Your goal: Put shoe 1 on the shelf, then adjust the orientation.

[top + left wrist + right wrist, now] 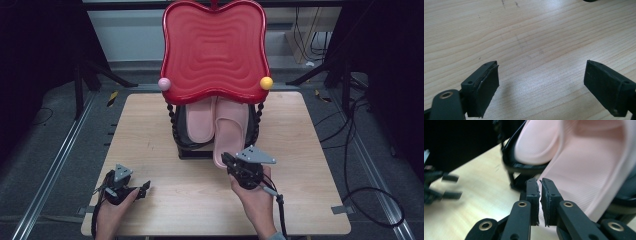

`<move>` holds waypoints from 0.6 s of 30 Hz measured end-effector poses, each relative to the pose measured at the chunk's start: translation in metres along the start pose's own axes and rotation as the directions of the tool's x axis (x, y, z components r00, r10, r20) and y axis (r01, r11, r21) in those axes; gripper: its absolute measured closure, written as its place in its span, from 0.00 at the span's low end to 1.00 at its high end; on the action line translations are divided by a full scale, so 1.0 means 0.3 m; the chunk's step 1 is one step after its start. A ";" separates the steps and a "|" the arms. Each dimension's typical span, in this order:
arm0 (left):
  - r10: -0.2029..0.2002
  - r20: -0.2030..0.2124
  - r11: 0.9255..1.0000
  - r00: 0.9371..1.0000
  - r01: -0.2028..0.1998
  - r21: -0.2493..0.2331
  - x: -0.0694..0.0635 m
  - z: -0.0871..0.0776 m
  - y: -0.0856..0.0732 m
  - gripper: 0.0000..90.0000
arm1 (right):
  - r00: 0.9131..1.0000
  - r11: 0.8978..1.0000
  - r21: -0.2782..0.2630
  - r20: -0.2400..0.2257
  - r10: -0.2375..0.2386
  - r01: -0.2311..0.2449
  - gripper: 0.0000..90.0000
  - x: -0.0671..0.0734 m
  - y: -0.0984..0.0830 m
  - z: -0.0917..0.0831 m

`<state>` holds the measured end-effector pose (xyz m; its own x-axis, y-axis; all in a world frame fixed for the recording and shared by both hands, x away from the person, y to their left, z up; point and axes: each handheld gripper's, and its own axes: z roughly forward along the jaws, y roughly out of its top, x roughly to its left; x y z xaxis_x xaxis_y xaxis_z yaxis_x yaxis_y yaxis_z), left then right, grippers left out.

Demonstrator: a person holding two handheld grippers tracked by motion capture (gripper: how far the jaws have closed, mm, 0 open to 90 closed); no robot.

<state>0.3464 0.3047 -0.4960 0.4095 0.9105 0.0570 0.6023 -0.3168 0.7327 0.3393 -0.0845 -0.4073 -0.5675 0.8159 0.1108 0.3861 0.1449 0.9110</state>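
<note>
Right gripper (539,185) at heel of soft pink fabric slipper (229,134); jaws pressed together, empty.
Slipper judged light, floppy: pinch heel rim at 6 o'clock. Left gripper (541,82) jaws spread.

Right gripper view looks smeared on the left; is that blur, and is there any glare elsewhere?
Right gripper view: motion blur smears the other gripper, while the pale pink fabric slipper is soft but readable. Left gripper view: bright glare patch on the light wooden table. High view: evenly lit, sharp.
</note>
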 end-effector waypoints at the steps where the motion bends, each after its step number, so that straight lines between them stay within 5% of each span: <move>1: 0.001 0.000 1.000 1.000 -0.001 0.001 0.001 -0.001 0.000 0.14 | 1.000 1.000 0.008 -0.015 -0.003 0.003 0.95 0.006 -0.009 -0.002; 10: 0.003 -0.001 1.000 1.000 -0.003 -0.007 -0.005 -0.006 0.005 0.14 | 0.998 0.997 0.075 -0.066 -0.023 0.028 0.97 0.048 -0.083 -0.019; 18: 0.003 -0.002 1.000 1.000 -0.003 -0.004 -0.004 -0.002 0.004 0.14 | 0.999 0.993 0.115 -0.051 -0.001 0.007 0.99 0.026 -0.146 -0.029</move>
<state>0.3461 0.3035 -0.4947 0.4096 0.9103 0.0604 0.5988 -0.3182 0.7349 0.3116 -0.0893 -0.4429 -0.6043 0.7862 0.1295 0.4631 0.2143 0.8600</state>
